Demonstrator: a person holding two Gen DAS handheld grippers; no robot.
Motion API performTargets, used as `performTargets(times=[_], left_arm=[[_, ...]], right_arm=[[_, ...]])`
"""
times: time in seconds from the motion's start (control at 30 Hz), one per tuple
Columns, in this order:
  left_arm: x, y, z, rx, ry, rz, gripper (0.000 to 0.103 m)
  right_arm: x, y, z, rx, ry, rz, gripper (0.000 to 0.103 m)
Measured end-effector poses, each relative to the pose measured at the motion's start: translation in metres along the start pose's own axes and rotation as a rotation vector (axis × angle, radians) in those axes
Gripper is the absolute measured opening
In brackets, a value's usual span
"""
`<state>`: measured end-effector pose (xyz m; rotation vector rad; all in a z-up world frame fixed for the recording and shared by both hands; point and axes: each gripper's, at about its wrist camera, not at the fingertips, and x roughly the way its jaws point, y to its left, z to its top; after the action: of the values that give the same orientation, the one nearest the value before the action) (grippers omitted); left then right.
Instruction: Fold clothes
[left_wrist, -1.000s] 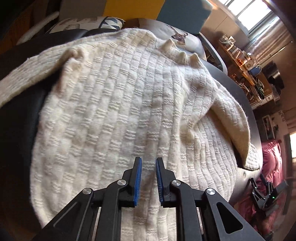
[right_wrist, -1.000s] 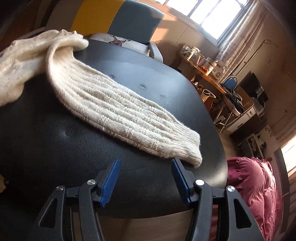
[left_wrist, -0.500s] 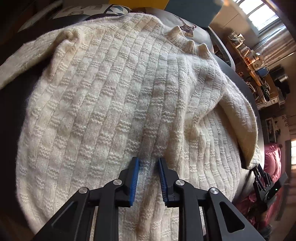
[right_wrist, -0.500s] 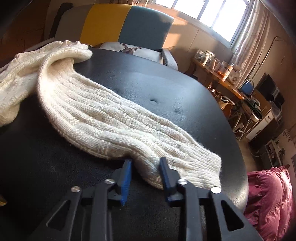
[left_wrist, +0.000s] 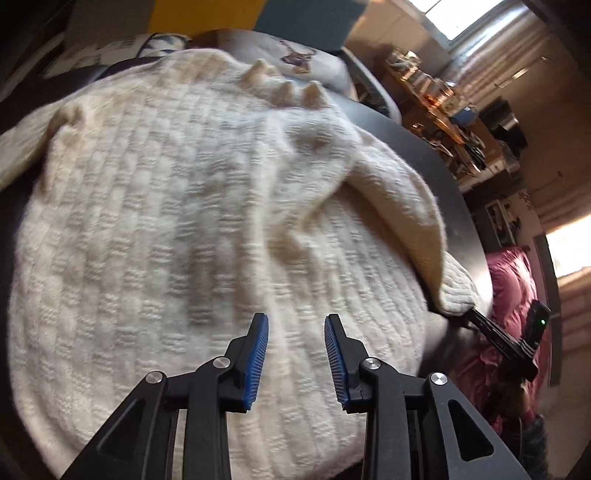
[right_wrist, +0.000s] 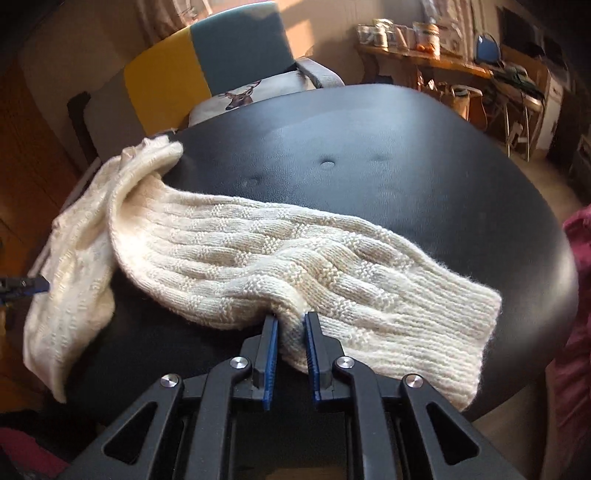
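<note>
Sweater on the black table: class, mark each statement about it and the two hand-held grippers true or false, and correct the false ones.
1. The right hand-held gripper pinches the sweater sleeve. True.
2. The left hand-held gripper is clamped shut on the sweater. False: its jaws are apart over the knit body, gripping nothing.
3. The sweater is dark red. False: it is cream.
4. The sleeve lies across a black table. True.
5. A cushion with a deer picture sits beyond the table. True.
</note>
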<state>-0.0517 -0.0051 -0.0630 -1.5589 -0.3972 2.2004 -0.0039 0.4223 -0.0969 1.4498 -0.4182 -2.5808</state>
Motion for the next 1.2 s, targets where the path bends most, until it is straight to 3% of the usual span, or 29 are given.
performTargets(times=[0.13,0.2,0.27,0.33,0.5,0.6,0.7,0.87,1.03,1.17,1.2], left_arm=[[0.016,-0.054,0.007,0.110,0.028,-0.111,0.033],[0.025,-0.075,0.012,0.136,0.044,-0.147,0.033],[0.034,-0.090,0.014,0.156,0.056,-0.161,0.034],[0.042,-0.102,0.012,0.180,0.072,-0.159,0.035],[0.070,-0.122,0.005,0.244,0.109,-0.097,0.036],[0.079,-0.119,0.002,0.223,0.146,-0.101,0.036],[0.080,-0.110,-0.002,0.196,0.161,-0.087,0.037],[0.075,-0.099,0.000,0.151,0.161,-0.079,0.038],[0.071,-0.097,-0.002,0.157,0.150,-0.069,0.044],[0.072,-0.095,-0.004,0.145,0.160,-0.073,0.047],[0.072,-0.094,-0.005,0.139,0.162,-0.076,0.047]], right_arm=[[-0.006,-0.022,-0.009,0.207,-0.015,0.120,0.013],[-0.016,-0.026,-0.009,0.233,-0.036,0.104,0.021],[-0.031,-0.023,-0.010,0.203,-0.054,0.023,0.028],[-0.043,-0.014,-0.015,0.126,-0.056,-0.115,0.028],[-0.056,0.017,-0.050,-0.186,-0.083,-0.397,0.039],[-0.047,0.029,-0.070,-0.351,-0.122,-0.552,0.039],[-0.032,0.031,-0.077,-0.482,-0.144,-0.627,0.039],[-0.010,0.032,-0.071,-0.591,-0.156,-0.632,0.039],[0.003,0.027,-0.048,-0.570,-0.179,-0.594,0.040],[0.006,0.021,-0.030,-0.517,-0.124,-0.541,0.040],[0.005,0.019,-0.027,-0.497,-0.107,-0.516,0.033]])
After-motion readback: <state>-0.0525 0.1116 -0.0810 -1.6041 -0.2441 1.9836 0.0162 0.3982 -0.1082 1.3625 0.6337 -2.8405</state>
